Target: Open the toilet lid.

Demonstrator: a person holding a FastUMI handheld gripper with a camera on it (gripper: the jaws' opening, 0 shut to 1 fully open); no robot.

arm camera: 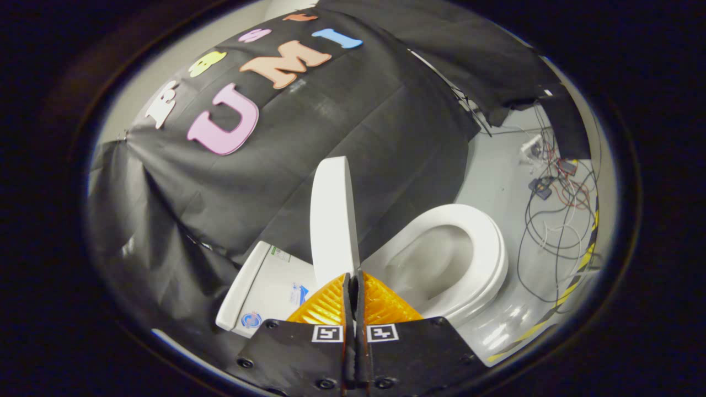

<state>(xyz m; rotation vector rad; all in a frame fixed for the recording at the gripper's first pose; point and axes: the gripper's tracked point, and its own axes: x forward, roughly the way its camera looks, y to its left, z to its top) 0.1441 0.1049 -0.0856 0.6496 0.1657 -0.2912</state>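
Pale grey smooth floor carried everything. White ceramic toilet stood on it, against the black cloth wall. Beyond the bowl, a tangle of thin black, red and white cables lay loose on the floor, with a small dark box among them. Yellow-and-black striped tape ran along the floor beside the cables.

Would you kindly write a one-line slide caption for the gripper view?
Closed gripper fingers just below the raised toilet lid, with the seat and bowl exposed beside the tank.

White toilet lid raised upright (seen edge-on), beside tank, bowl seat uncovered
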